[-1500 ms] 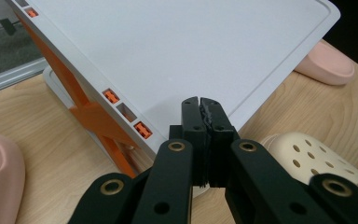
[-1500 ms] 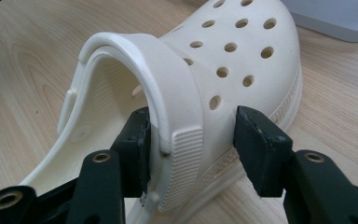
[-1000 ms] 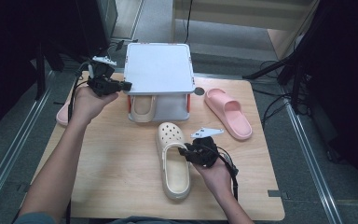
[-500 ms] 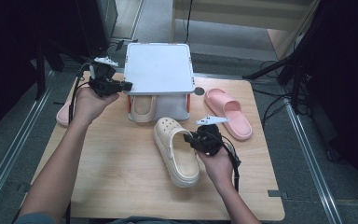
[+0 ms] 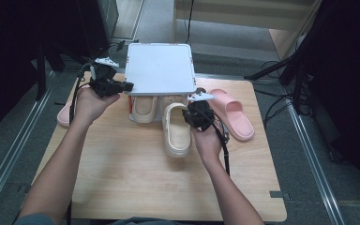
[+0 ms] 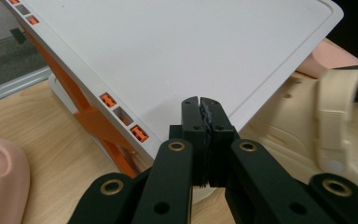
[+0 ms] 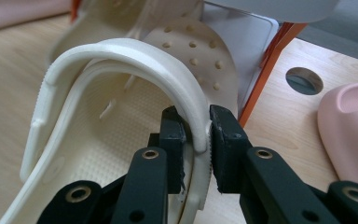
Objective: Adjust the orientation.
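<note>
Dark surroundings and a grey floor ring a light wooden table (image 5: 136, 178) where a person works with a handheld gripper in each hand. At the far edge stands a white shoe rack (image 5: 159, 68) with orange side struts, its flat top panel hiding most of what sits beneath. The right gripper (image 7: 196, 135) has its black jaws clamped on the heel strap and rim of a cream clog (image 5: 177, 131), whose perforated toe is pushed under the rack while its heel lies out on the wood; the toe's tip is hidden by the panel. A second cream clog (image 5: 144, 108) sits just beside it inside the rack, only its rear part exposed. The left gripper (image 6: 200, 103) hovers at the rack's left front corner, jaws pressed together with nothing visible between them; whether they touch the panel cannot be told. A pink slide sandal (image 5: 232, 112) lies on the table right of the rack, and a second pink sandal (image 5: 65, 115) at the left edge is mostly covered by the left hand (image 5: 91, 101) and forearm.
</note>
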`<state>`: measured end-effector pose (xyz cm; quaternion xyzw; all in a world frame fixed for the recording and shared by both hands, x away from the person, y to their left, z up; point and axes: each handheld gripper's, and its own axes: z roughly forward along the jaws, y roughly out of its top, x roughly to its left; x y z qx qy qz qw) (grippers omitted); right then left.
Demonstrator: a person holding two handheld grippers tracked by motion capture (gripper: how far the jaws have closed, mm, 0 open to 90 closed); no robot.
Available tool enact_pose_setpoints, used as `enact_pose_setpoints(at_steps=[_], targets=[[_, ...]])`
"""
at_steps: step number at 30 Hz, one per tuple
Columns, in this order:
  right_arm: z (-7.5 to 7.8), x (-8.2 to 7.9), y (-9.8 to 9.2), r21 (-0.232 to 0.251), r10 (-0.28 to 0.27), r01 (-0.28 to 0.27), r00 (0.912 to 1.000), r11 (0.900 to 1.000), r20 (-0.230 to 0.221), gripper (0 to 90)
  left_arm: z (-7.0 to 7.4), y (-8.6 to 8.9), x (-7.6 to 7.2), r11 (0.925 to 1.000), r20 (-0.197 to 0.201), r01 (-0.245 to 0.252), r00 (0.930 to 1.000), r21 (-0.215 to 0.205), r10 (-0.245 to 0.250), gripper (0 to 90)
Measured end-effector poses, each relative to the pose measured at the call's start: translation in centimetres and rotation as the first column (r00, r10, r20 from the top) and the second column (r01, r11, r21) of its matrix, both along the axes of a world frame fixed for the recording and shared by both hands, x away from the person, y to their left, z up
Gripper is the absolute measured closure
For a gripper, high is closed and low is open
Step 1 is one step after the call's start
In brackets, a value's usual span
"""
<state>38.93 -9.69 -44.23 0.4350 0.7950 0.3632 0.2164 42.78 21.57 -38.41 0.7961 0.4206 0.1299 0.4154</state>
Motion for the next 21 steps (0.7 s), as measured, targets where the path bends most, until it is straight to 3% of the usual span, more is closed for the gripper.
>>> enact_pose_setpoints(at_steps=[5,9,11,16,21], targets=[[-1.9,0.5,0.9,0.019,-0.011,0.012,0.9991,1.0,-0.041,75.7,0.0,0.0,0.0,1.0,0.003,0.002,1.0,-0.001,-0.002,89.3],[-2.8,0.1,1.1,0.004,-0.007,0.007,0.9996,1.0,-0.026,72.1,0.0,0.0,0.0,1.0,0.004,0.002,1.0,0.0,-0.002,89.3],[-3.1,0.0,1.0,0.035,-0.012,0.013,0.9993,0.999,-0.037,68.7,0.0,-0.1,-0.1,0.9999,0.014,0.0,0.9999,0.014,0.0,89.3],[-3.1,-0.5,0.2,0.084,0.012,-0.006,0.9979,0.996,-0.063,61.8,-0.1,-0.1,0.0,1.0,0.009,0.0,1.0,0.002,0.0,89.2],[-1.7,-2.3,-0.9,0.109,0.053,-0.046,0.9963,0.993,-0.068,61.3,0.0,-0.1,-0.1,1.0,0.003,-0.007,1.0,0.004,0.007,89.2]])
